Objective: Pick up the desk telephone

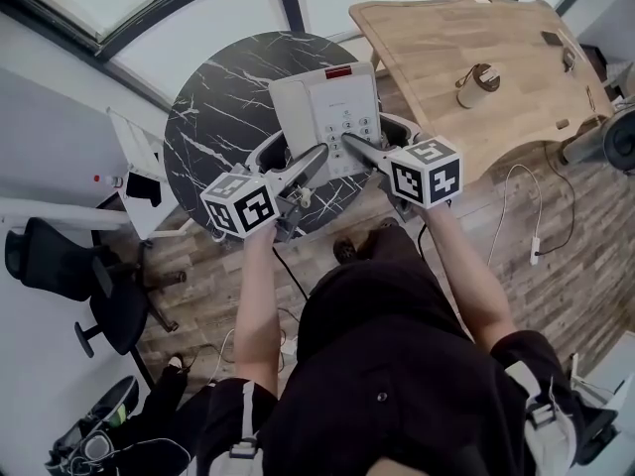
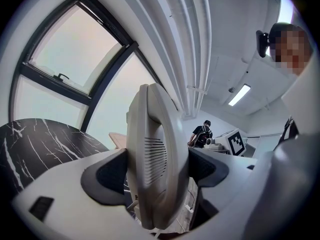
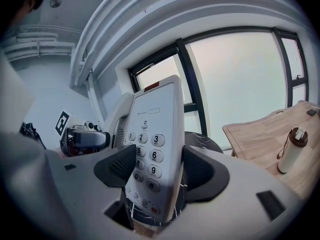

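Over the near right part of the round black table (image 1: 213,117) hangs the phone (image 1: 327,117), caught between both grippers; whether any part of it touches the marbled top, I cannot tell. It is an off-white, boxy desk set with a red strip along its far edge, a small rectangular window below that, and round grey number keys in columns, with a row of smaller buttons, one of them red, at the near end; its handset lies in the cradle on the left side.

From the left, the left gripper (image 1: 308,164) is clamped on the handset side; in the left gripper view the dark pads press on either side of the phone (image 2: 155,159), whose curved shell shows a slotted speaker grille. From the right, the right gripper (image 1: 355,147) is clamped on the keypad side; in the right gripper view the jaws close on the phone (image 3: 155,149) at the keys 6 and 9.

Beyond the table stands a wooden desk (image 1: 466,38) with a bottle (image 1: 478,84) upright on it; a black chair (image 1: 69,266) sits on the floor at the left.
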Demonstrator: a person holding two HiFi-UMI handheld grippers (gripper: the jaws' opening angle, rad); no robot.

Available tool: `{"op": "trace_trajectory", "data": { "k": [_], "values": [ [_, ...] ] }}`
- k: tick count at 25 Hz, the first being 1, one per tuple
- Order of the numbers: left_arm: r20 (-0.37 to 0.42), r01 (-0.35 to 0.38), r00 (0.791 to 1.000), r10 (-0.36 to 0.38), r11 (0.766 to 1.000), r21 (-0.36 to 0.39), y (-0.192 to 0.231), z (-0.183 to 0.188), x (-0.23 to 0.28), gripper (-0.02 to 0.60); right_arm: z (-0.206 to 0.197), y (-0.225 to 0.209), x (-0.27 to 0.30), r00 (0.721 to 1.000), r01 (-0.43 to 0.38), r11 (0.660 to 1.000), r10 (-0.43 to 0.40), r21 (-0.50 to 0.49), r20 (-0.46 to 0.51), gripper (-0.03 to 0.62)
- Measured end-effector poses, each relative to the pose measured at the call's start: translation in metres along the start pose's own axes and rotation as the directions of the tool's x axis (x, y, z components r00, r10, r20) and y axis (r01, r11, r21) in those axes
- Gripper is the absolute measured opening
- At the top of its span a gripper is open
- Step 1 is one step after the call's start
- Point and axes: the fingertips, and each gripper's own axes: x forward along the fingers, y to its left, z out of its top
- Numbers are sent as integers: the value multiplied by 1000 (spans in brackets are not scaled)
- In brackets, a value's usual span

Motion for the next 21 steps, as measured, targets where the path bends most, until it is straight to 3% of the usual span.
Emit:
{"op": "trace_trajectory", "data": {
  "k": [21],
  "values": [
    [-7,-6,1000,7,1000,17,-1,4,8,391,4,-7,0,1000,-6,1000,6,-7,12,314]
  ]
}}
